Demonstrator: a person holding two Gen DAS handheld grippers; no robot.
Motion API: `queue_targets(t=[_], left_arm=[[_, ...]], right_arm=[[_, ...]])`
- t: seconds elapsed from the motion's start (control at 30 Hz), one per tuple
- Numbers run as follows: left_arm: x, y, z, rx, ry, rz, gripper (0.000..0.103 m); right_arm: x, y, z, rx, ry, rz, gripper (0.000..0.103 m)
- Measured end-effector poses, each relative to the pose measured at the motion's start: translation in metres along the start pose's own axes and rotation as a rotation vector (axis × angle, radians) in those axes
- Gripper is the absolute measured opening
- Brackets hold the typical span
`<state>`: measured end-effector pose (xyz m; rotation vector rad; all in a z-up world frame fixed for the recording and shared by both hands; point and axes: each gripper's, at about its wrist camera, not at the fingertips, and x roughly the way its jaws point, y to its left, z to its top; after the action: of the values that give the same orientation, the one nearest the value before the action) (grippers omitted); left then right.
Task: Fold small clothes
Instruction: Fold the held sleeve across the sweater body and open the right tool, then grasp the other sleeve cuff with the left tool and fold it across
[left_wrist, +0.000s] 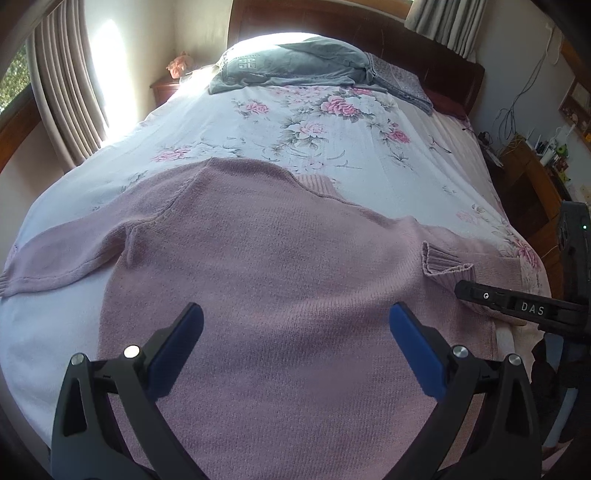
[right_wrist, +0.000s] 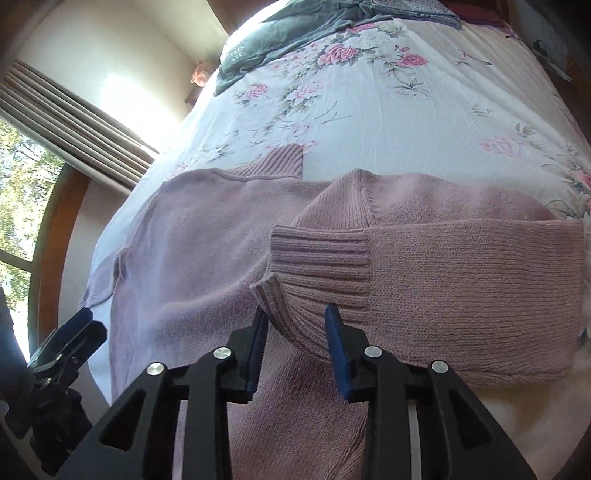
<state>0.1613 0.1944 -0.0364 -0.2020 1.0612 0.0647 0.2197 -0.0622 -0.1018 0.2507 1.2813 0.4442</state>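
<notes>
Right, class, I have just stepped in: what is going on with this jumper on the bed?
A person with a gripper in each hand is folding a pink jumper laid flat on a flowered bedspread. The right gripper has its jaws around the ribbed cuff of one sleeve, which lies folded across the body. The left gripper hovers open over the lower part of the jumper, holding nothing. The other sleeve is spread out to the side.
</notes>
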Motion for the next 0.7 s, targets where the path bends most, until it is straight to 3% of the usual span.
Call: queue_targets(t=[0.2,0.4,0.53,0.6,0.63,0.7], left_arm=[[0.022,-0.050,0.006,0.022,0.053,-0.112,0.100],[0.071,-0.110,0.004,-0.010,0.219,-0.225,0.100],[0.089,-0.129,0.006,-0.044,0.242,-0.233,0.095],[0.093,-0.137,0.008,-0.045,0.256,-0.240,0.059],[0.096,-0.138,0.008,-0.056,0.273,-0.251,0.036],[0.098,-0.137,0.009,-0.075,0.276,-0.254,0.019]], right_arm=[[-0.072,-0.034,-0.032,-0.001,-0.147,-0.060,0.035],[-0.106,-0.084,-0.066,0.068,-0.179,-0.124,0.037],[-0.111,-0.104,-0.084,0.104,-0.181,-0.148,0.040],[-0.112,-0.112,-0.090,0.117,-0.181,-0.155,0.040],[-0.112,-0.116,-0.092,0.127,-0.181,-0.151,0.040],[-0.110,-0.121,-0.094,0.147,-0.181,-0.140,0.040]])
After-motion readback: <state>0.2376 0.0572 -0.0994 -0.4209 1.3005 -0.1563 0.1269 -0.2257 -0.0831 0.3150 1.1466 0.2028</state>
